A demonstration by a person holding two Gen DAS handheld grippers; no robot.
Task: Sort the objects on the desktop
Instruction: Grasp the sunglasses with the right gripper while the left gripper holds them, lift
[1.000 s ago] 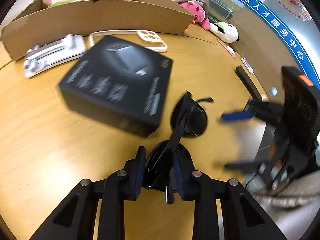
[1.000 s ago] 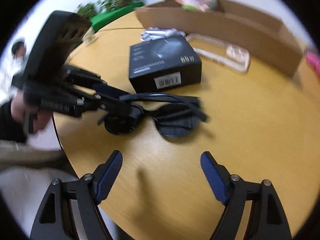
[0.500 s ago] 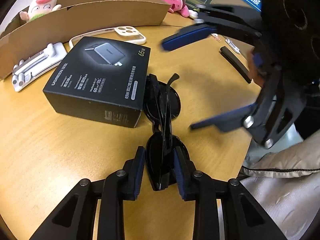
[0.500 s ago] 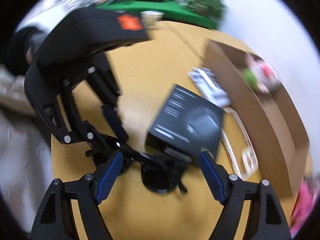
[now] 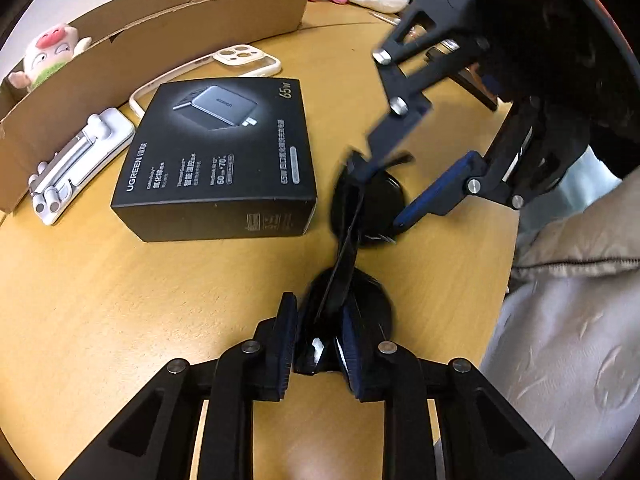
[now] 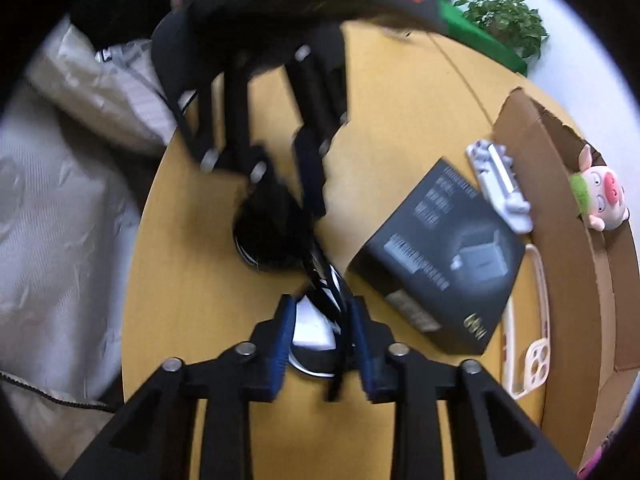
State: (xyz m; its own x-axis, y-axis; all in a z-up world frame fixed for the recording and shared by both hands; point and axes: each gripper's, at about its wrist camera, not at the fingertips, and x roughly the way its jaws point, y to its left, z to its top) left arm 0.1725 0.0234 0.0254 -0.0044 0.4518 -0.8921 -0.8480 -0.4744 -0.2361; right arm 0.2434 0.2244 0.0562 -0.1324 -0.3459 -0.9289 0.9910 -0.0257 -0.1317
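- Resting folded on the round yellow wooden table (image 5: 120, 320), the pair of black-framed dark-lensed sunglasses (image 5: 352, 280) lay just right of the black cardboard charger box (image 5: 216, 160).
- Left gripper (image 5: 318, 340): its jaws were closing, and the blue pads pressed on the near lens of the sunglasses from both sides.
- Right gripper (image 6: 322, 344): its jaws were closing around the other lens and the folded temples; the pads stood close against the frame, and motion blur left full contact unclear.
- In the left wrist view the right gripper reached in from the upper right, with its blue fingers (image 5: 432, 192) straddling the far lens.
- Beyond the charger box lay a cream phone case (image 5: 224, 60) and a white folding phone stand (image 5: 76, 156), both near the long open brown cardboard box (image 5: 160, 32).
- A pink-and-white plush pig (image 5: 52, 52) sat inside that cardboard box at its end.
- A person's pale quilted garment (image 5: 560, 340) showed at the table edge.
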